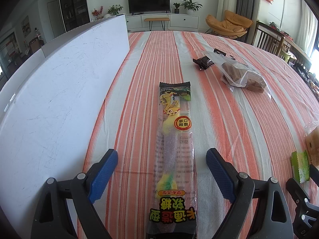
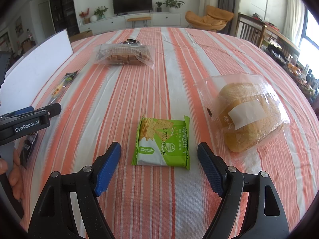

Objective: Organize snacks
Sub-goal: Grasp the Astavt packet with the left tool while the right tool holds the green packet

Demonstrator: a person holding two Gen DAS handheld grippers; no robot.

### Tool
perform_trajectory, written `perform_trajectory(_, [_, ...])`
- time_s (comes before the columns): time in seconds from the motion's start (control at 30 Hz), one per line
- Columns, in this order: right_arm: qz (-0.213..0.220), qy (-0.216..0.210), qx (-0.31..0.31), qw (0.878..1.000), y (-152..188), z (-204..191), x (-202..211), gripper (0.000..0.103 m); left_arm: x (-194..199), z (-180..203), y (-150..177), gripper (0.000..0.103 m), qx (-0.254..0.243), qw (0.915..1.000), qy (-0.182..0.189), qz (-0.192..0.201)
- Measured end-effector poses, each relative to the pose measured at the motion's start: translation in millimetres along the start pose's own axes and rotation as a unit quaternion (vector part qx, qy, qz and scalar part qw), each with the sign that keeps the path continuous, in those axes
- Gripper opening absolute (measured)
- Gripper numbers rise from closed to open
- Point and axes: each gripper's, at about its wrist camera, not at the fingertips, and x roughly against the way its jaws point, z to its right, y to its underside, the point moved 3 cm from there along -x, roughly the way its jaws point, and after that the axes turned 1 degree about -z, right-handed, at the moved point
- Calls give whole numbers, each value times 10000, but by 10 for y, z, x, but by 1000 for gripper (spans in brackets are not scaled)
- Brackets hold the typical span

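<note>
A tall white board [image 1: 59, 91] stands upright along the left edge of the table, on the orange-and-white striped tablecloth [image 1: 229, 123]. Just right of it, the left gripper [image 1: 161, 171] hangs over the cloth with its blue-padded jaws spread wide. Between them, untouched, lies a long clear packet of yellow, green and purple gummy candy [image 1: 175, 139], stretched lengthwise away from the camera with its black printed end nearest.

Farther back and to the right sits a small crumpled black wrapper [image 1: 203, 62], touching a clear plastic bag of brown biscuit pieces [image 1: 244, 75]. In the right wrist view that same bag of brown pieces [image 2: 123, 56] lies toward the far left of the table, well apart from the nearer snacks.

The right gripper [image 2: 159, 165] is likewise splayed open, pinching nothing. A flat green-and-white square cracker pack [image 2: 161, 142] rests on the cloth between and just ahead of its blue pads [image 2: 107, 169], clear of both. To the right of it, near but apart, lies a rounded golden bread loaf in clear plastic wrap with a white label [image 2: 251, 117]. At the left border of this view a person's fingers [image 2: 16, 175] grip the left tool.
</note>
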Motion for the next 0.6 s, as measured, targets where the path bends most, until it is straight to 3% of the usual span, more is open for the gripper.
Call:
perform_trajectory(0.4, [2,-1,-2,10000,0,2,-3,82,3,1,-2,90,5,10000,3,-20])
perform_trajectory(0.53, [3,-1,-1,10000,-1,3,-5,82,-16,4,-29,92,-53,9981,235,-566])
perform_trajectory(0.6, [3,-1,-3,10000,0,3,-4,82,-12,67,-10,89,-304,9973,244,-629])
